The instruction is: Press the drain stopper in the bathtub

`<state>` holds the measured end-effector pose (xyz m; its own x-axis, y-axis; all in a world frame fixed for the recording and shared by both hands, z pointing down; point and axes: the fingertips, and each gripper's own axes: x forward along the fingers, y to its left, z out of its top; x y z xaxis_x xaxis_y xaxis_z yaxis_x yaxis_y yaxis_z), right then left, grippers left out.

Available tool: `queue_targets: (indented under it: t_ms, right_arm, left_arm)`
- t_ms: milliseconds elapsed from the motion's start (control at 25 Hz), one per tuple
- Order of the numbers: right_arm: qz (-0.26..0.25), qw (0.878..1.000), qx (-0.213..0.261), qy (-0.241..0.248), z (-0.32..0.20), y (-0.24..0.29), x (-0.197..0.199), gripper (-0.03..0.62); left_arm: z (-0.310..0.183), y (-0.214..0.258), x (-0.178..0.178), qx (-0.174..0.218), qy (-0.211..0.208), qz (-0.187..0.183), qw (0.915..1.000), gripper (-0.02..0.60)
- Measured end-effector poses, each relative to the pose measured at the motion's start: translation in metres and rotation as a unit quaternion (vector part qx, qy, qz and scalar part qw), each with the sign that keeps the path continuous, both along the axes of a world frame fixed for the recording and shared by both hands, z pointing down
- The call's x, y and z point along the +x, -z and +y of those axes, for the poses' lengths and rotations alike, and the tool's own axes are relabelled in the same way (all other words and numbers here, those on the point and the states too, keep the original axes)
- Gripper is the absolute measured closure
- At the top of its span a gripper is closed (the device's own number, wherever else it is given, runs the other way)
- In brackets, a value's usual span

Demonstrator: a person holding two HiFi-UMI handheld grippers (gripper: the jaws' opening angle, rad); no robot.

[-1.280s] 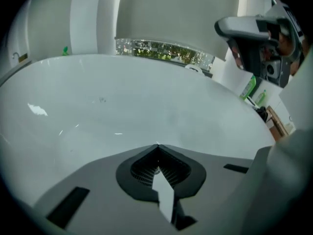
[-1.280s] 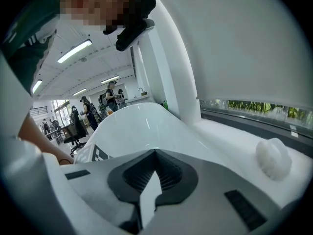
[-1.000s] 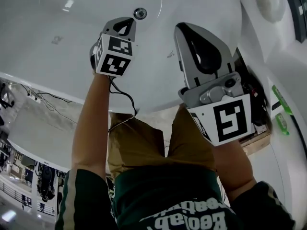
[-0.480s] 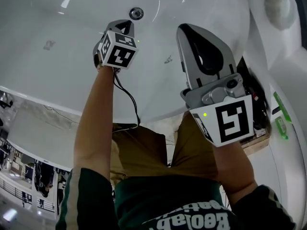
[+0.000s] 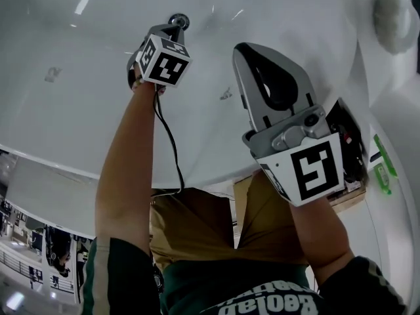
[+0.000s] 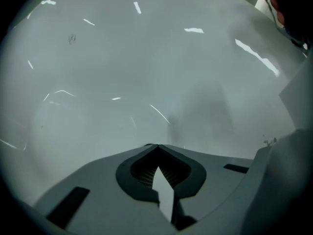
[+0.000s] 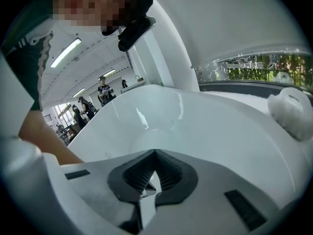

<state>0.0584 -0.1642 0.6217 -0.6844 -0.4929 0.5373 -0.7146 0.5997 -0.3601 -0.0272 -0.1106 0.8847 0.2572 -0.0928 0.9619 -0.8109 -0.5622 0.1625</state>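
With the left gripper (image 5: 169, 31), jaws together and empty, just beside the drain stopper (image 5: 180, 20) on the bathtub (image 5: 79, 97) floor, and the right gripper (image 5: 244, 50) likewise closed and idle, an off-centre push would likely skid off the stopper's rim.

White bathtub (image 5: 282, 12), chrome drain stopper (image 5: 178, 21)

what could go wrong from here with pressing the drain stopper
1. In the head view the left gripper, jaws shut, sits at the edge of the drain stopper, and its own view shows only bare tub. The push may land off centre and skid on the glossy bathtub.
2. The right gripper, shut and empty, hangs low over the tub and might knock the wall as the person leans in.
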Motion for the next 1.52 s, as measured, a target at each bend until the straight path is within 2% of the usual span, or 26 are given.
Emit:
queue_targets:
  t_ms: [240, 520, 720, 920, 1080, 1160, 1280, 1520]
  right_arm:
    - [0.006, 1.000, 0.010, 0.010, -0.004, -0.014, 0.003, 0.582]
    - [-0.013, 1.000, 0.000, 0.023, -0.001, -0.020, -0.002, 0.583]
    - [-0.018, 0.999, -0.002, 0.044, 0.007, -0.018, -0.006, 0.583]
    - [-0.038, 0.999, -0.007, 0.032, 0.009, -0.016, -0.001, 0.583]
    - [-0.054, 0.997, -0.018, 0.044, 0.014, -0.015, -0.005, 0.583]
    - [-0.062, 0.997, -0.026, 0.028, 0.009, -0.018, -0.002, 0.582]
    - [-0.053, 0.998, -0.029, -0.001, -0.003, -0.029, 0.001, 0.583]
    - [-0.035, 0.999, -0.026, 0.007, -0.002, -0.033, 0.002, 0.583]
  left_arm:
    - [0.004, -0.034, -0.005, -0.006, -0.012, -0.013, 0.9998, 0.577]
    - [0.021, -0.065, -0.008, -0.016, -0.026, -0.036, 0.9989, 0.577]
    - [0.022, -0.075, -0.008, -0.011, -0.008, -0.041, 0.9991, 0.577]
    - [0.024, -0.090, -0.005, -0.017, -0.017, -0.050, 0.9985, 0.577]
    - [0.016, -0.095, -0.005, -0.014, -0.022, -0.060, 0.9978, 0.577]
    - [0.016, -0.100, -0.010, -0.017, -0.018, -0.064, 0.9976, 0.577]
    - [0.015, -0.110, -0.015, -0.024, -0.012, -0.065, 0.9975, 0.577]
    - [0.012, -0.114, -0.009, -0.033, -0.015, -0.066, 0.9971, 0.577]
